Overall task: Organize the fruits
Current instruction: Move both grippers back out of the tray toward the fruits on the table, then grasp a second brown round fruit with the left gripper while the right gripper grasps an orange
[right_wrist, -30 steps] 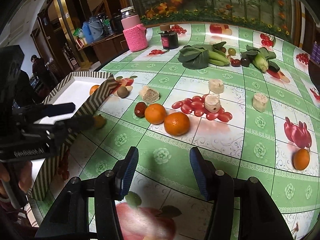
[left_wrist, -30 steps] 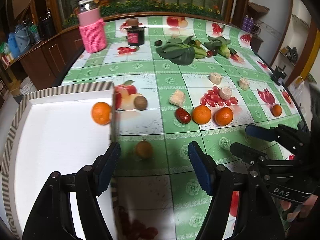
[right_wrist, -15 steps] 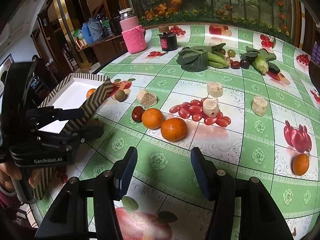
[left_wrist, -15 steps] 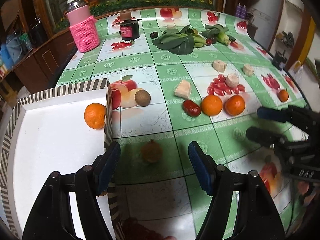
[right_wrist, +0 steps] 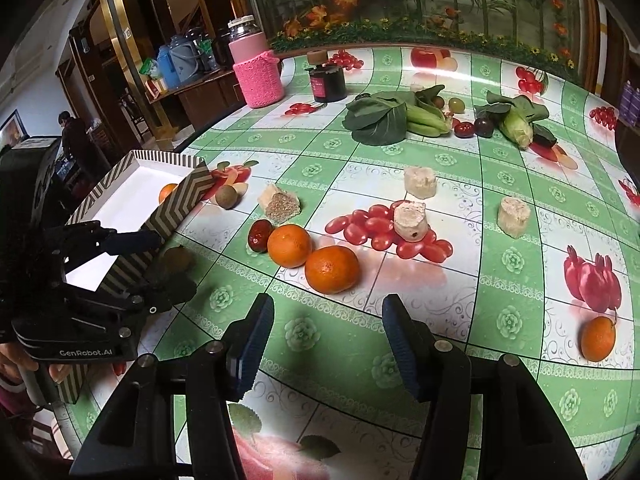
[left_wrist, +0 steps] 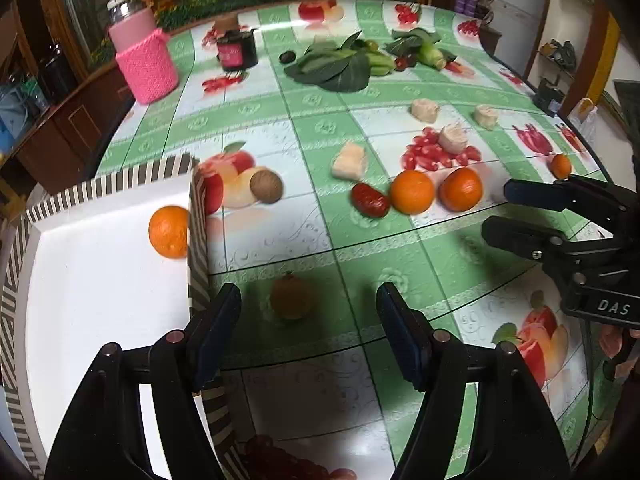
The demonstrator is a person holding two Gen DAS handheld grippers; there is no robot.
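A brownish round fruit (left_wrist: 291,295) (right_wrist: 176,258) lies on the tablecloth between the fingertips of my left gripper (left_wrist: 308,320) (right_wrist: 158,266), which is open and not pressing it. Just left stands a white tray with a striped rim (left_wrist: 198,240) (right_wrist: 176,204), and one orange (left_wrist: 168,231) rests inside it. Two oranges (right_wrist: 289,245) (right_wrist: 332,264) and a red date (right_wrist: 260,236) sit ahead of my right gripper (right_wrist: 326,332) (left_wrist: 516,210), open with nothing between its fingers. A small orange (right_wrist: 598,338) lies far right, and a brown kiwi-like fruit (left_wrist: 266,187) sits near the tray's corner.
Pale food chunks (right_wrist: 410,222) lie among printed fruit pictures. Leafy greens (right_wrist: 378,120), corn (right_wrist: 518,130), a dark jar (right_wrist: 328,80) and a pink knit-covered jar (right_wrist: 258,74) stand at the back. A person (right_wrist: 72,132) is in the room beyond, left.
My left gripper has rolled, and its fingers have come to either side of the brownish fruit, which lay just beyond their tips before. The right gripper has barely moved.
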